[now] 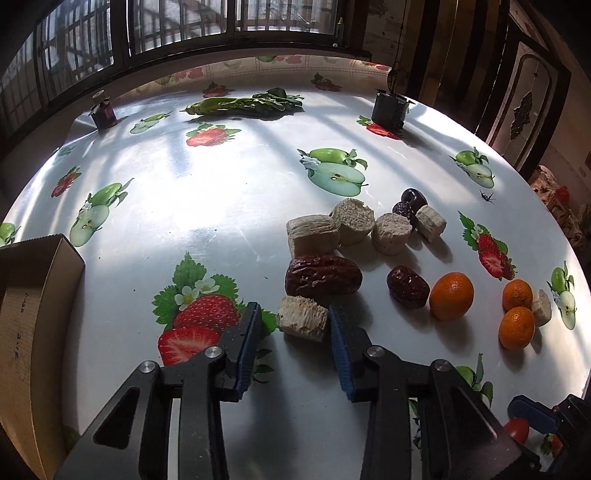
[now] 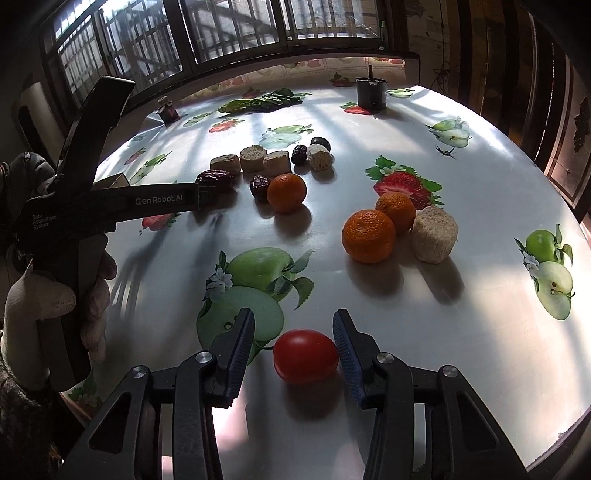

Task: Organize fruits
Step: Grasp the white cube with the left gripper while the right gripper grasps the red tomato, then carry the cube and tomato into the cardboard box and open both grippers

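While sunlight from the barred window glares off my fruit-print tablecloth, my left gripper straddles a pale chunk unclamped, and my right gripper brackets the tomato, its right pad touching, its left pad clear.

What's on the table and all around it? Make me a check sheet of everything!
Surface: round table, shiny fruit-print cover, sunlit.
Job's things: three oranges, dark dates, pale chunks, one tomato; cardboard box at the left edge.
Clutter: greens, small jar, dark pot, all at the far side.
Grippers: left tool open around the near chunk; right tool open around the tomato; a gloved hand holds the left tool.
Cables: thin cord hanging by the far wall.
Surroundings: barred windows behind the table.
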`<act>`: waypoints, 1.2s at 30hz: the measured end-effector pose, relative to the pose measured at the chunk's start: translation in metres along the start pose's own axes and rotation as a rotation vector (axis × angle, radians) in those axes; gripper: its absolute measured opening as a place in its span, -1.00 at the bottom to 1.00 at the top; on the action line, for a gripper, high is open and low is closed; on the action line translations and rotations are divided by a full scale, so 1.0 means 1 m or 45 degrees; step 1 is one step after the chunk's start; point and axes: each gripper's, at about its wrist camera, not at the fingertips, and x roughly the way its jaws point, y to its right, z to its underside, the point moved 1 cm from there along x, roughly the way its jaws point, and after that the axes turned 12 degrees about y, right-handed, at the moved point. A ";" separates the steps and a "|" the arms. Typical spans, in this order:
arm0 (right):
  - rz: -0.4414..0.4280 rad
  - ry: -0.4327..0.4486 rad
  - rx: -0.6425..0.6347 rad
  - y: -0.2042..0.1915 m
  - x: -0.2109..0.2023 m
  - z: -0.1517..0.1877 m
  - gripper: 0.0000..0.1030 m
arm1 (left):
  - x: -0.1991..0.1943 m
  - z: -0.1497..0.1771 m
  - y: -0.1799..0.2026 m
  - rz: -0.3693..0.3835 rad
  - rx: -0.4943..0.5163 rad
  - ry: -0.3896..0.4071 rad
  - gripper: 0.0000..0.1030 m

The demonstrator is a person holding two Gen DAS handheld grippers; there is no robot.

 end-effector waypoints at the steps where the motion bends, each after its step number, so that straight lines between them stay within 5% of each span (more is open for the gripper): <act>1: 0.000 -0.003 -0.001 0.000 0.000 0.000 -0.31 | -0.001 0.000 -0.001 0.003 -0.005 0.001 -0.50; 6: -0.013 -0.001 0.013 0.000 -0.005 0.000 -0.34 | -0.015 0.001 -0.010 -0.002 -0.070 0.005 -0.50; 12: -0.096 0.052 0.014 -0.011 -0.023 -0.014 -0.34 | -0.076 0.003 -0.023 0.023 -0.141 0.107 -0.50; 16: -0.225 0.092 0.001 -0.032 -0.035 -0.030 -0.34 | -0.125 0.003 -0.045 0.023 -0.170 0.188 -0.50; 22: -0.468 0.103 -0.049 -0.093 -0.040 -0.056 -0.34 | -0.177 0.011 -0.109 -0.128 -0.202 0.266 -0.50; 27: -0.687 0.095 -0.046 -0.153 -0.027 -0.080 -0.34 | -0.189 0.012 -0.176 -0.277 -0.261 0.253 -0.50; 36: -0.766 -0.010 -0.012 -0.249 0.059 -0.132 -0.33 | -0.157 -0.015 -0.283 -0.412 -0.391 0.182 -0.50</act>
